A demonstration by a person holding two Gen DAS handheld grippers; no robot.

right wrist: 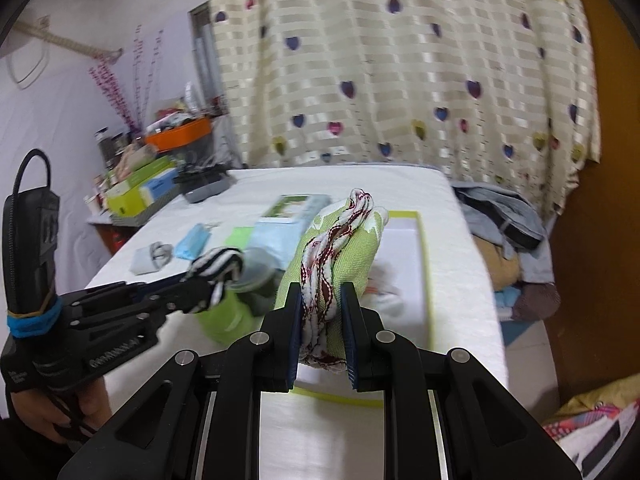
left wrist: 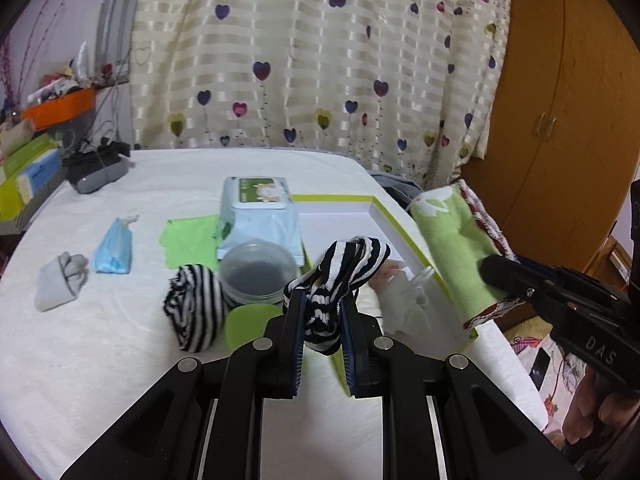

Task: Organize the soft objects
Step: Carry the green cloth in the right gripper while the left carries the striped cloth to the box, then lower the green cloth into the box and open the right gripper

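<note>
Left gripper pinching striped sock; right gripper pinching green towel, box beneath; second striped sock visible only from left wrist

A striped sock hangs bunched and lifted off the bed, its twin balled beside the jar, while a green towel with red-white fringe is held folded above the open box.
</note>
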